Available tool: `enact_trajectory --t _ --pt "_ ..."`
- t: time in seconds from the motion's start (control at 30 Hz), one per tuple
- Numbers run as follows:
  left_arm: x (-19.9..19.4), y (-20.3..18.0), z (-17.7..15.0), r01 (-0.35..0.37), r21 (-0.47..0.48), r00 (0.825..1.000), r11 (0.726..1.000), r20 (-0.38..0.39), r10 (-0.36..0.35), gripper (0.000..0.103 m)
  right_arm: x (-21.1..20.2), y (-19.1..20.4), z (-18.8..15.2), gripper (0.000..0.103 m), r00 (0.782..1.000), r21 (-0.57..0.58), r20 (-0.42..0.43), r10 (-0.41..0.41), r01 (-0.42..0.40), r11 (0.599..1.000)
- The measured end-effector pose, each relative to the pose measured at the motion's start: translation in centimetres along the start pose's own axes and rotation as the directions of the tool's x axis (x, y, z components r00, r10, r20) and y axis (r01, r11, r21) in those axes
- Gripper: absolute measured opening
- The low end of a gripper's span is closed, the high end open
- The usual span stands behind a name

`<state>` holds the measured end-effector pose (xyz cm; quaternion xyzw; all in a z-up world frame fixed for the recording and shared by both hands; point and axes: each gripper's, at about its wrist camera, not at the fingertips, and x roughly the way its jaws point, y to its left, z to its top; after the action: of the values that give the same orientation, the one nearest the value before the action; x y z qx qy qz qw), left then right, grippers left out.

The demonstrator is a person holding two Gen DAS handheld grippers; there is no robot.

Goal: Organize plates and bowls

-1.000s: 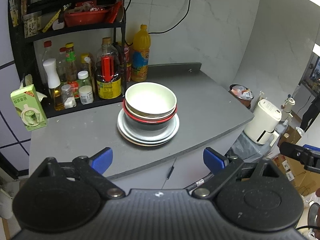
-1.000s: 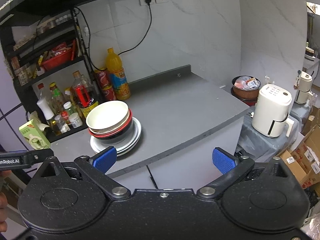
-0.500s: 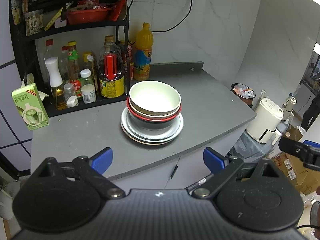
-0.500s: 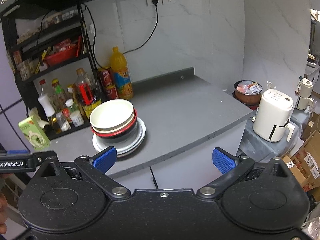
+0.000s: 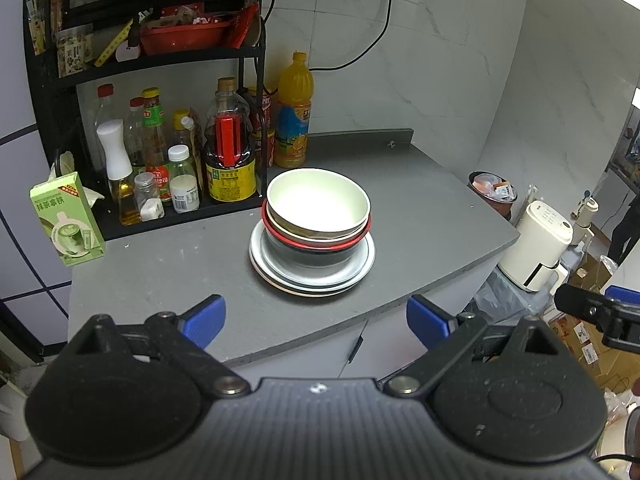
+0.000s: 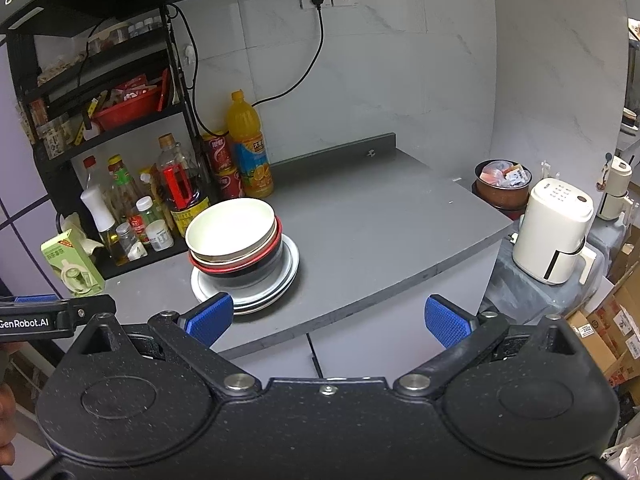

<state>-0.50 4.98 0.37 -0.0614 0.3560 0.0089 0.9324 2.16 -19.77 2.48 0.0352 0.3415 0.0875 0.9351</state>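
Observation:
One stack of dishes stands on the grey counter (image 5: 420, 216) (image 6: 380, 224). A cream bowl (image 5: 318, 204) (image 6: 230, 226) is on top, nested in a red-rimmed black bowl (image 5: 316, 242) (image 6: 240, 268), which rests on several white plates (image 5: 312, 278) (image 6: 280, 280). My left gripper (image 5: 316, 318) is open, off the counter's front edge and short of the stack. My right gripper (image 6: 328, 318) is open too, nothing between its blue pads, the stack just past its left fingertip. Each gripper shows at the edge of the other's view.
A black rack (image 5: 160, 60) with sauce bottles, an orange drink bottle (image 5: 294, 120) and a green carton (image 5: 66, 220) crowd the counter's back left. Right of the counter, lower down, stand a white appliance (image 6: 554, 232) and a brown bin (image 6: 502, 188). Cardboard boxes lie at the right.
Both grippers have drifted slightly nearer the counter, so the stack looms a little larger. The dishes have not moved and both grippers stay open.

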Motion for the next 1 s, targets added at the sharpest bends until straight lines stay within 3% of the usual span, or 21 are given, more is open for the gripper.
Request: enact_trajectory --t 1.0 --pt "0.3 -2.1 -0.4 0.015 -0.012 1.000 1.000 -0.011 -0.015 0.096 -0.5 -2.2 -0.1 0.103 1.000 0.008 0.000 0.017 -0.017 1.000"
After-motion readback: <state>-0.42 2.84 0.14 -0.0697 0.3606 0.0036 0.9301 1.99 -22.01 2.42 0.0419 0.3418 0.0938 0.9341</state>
